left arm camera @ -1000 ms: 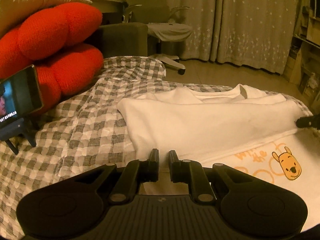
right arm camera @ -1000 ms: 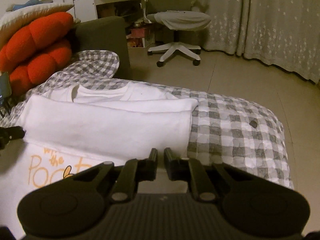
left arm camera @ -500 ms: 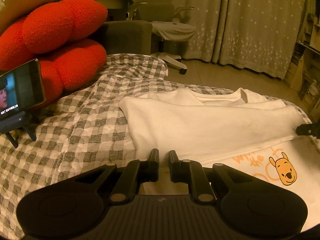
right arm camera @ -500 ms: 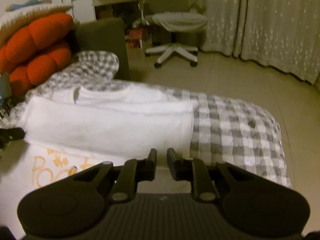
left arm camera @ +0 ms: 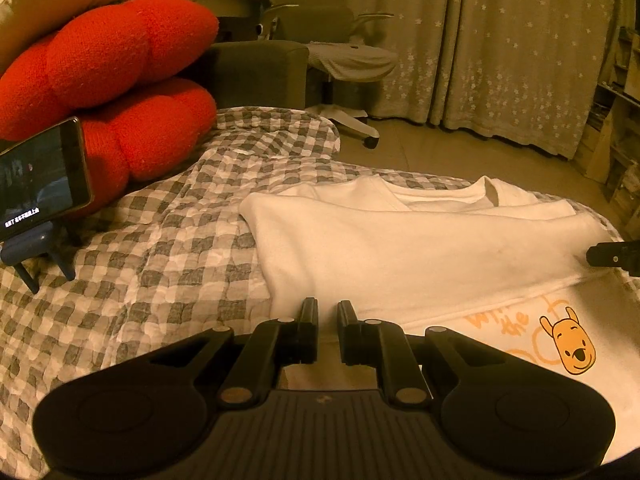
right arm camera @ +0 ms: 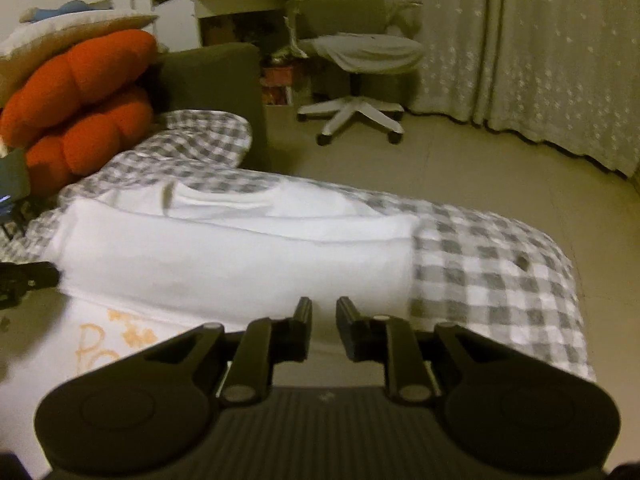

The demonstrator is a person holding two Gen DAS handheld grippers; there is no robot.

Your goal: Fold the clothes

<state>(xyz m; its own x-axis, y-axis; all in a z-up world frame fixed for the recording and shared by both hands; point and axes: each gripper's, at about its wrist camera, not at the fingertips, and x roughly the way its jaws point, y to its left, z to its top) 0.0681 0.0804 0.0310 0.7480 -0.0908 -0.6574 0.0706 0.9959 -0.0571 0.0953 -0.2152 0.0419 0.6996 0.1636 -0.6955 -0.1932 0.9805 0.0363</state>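
A white T-shirt [left arm camera: 400, 248] [right arm camera: 240, 256] lies on a grey checked blanket [left arm camera: 160, 260] [right arm camera: 500, 288], with a band of cloth folded across its middle. An orange bear print [left arm camera: 574, 340] and orange lettering [right arm camera: 96, 344] show on the near part. My left gripper [left arm camera: 327, 312] hovers at the shirt's near left edge, its fingers a narrow gap apart with no cloth between them. My right gripper [right arm camera: 324, 310] hovers at the near right edge, also slightly open and empty. Each view shows the other gripper's tip at the fold [left arm camera: 612, 256] [right arm camera: 28, 276].
A phone [left arm camera: 40, 176] on a small stand plays video at the left on the blanket. Red cushions [left arm camera: 112, 60] [right arm camera: 80, 80] are piled behind it. An office chair [right arm camera: 360, 52] stands on the floor beyond, before star-patterned curtains [left arm camera: 520, 60]. The blanket's edge drops off at right.
The right gripper's fingers have parted a little and it has drawn back slightly, with motion blur now. The left gripper shifted only slightly; its finger gap is unchanged. The shirt has not moved.
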